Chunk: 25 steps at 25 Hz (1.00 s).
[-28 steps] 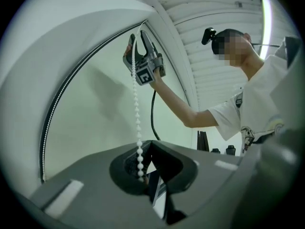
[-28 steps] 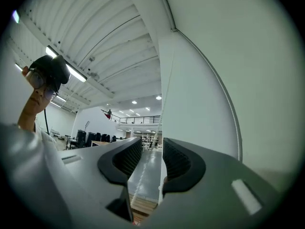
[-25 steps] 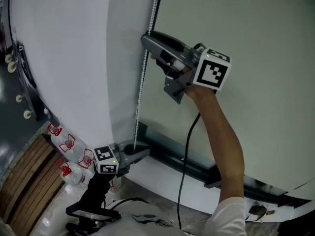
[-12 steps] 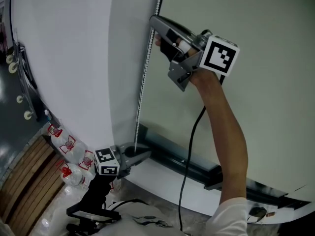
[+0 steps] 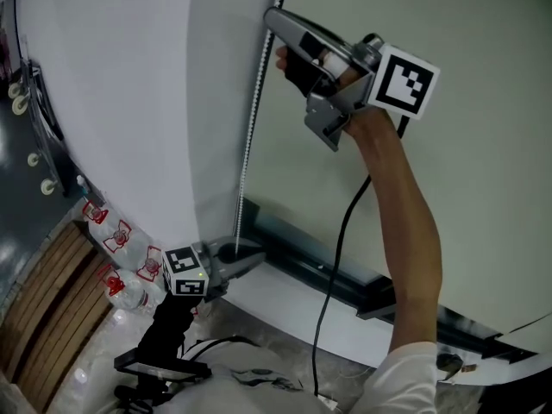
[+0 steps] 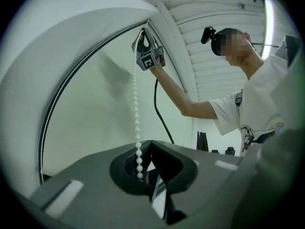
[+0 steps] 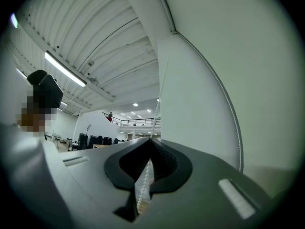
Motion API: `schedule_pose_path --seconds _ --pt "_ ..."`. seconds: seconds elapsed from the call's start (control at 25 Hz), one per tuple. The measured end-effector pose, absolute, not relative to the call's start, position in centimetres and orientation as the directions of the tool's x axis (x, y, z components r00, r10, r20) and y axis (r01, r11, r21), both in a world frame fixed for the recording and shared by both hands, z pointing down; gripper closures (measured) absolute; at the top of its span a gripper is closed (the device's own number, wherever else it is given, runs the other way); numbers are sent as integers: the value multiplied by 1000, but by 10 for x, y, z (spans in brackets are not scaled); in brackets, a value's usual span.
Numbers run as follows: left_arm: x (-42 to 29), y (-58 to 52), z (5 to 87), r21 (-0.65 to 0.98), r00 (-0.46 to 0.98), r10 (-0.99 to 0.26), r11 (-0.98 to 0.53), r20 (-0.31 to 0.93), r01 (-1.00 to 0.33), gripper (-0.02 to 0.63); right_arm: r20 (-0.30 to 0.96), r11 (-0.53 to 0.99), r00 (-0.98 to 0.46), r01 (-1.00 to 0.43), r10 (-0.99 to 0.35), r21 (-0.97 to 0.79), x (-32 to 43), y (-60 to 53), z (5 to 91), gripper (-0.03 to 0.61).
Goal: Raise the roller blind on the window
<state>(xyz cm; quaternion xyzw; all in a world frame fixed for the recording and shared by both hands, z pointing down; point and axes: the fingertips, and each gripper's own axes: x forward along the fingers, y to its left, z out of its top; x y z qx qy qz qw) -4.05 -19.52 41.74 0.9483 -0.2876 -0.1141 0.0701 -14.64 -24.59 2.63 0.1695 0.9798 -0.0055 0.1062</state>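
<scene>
A white bead chain point(image 5: 249, 136) hangs down beside the pale greenish blind panel point(image 5: 466, 179). High on the chain is my right gripper point(image 5: 274, 17). Its jaws have just been closing, and they now stand shut on the chain point(image 7: 142, 187), which runs between the pads. Low down, at the dark bottom bar point(image 5: 328, 279), my left gripper point(image 5: 252, 264) is shut on the chain's lower end point(image 6: 139, 163). In the left gripper view the chain point(image 6: 137, 104) rises taut to the right gripper point(image 6: 148, 51). A second strand point(image 7: 233, 123) lies against the panel.
A white wall point(image 5: 112, 102) fills the left. Several water bottles with red labels point(image 5: 121, 261) and wooden slats point(image 5: 39, 317) lie at lower left. A black cable point(image 5: 332, 266) hangs from the right gripper along the person's raised arm point(image 5: 405, 231).
The right gripper has risen a little along the chain and closed its jaws on it. The left gripper has kept still at the bottom.
</scene>
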Motion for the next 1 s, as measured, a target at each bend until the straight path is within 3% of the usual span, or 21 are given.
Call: schedule_pose_path --seconds 0.52,1.0 --pt "-43 -200 399 194 802 -568 -821 -185 -536 615 -115 943 -940 328 320 -50 -145 -238 101 574" --pt "-41 -197 406 186 808 -561 -826 -179 -532 615 13 932 -945 321 327 -168 -141 -220 236 574"
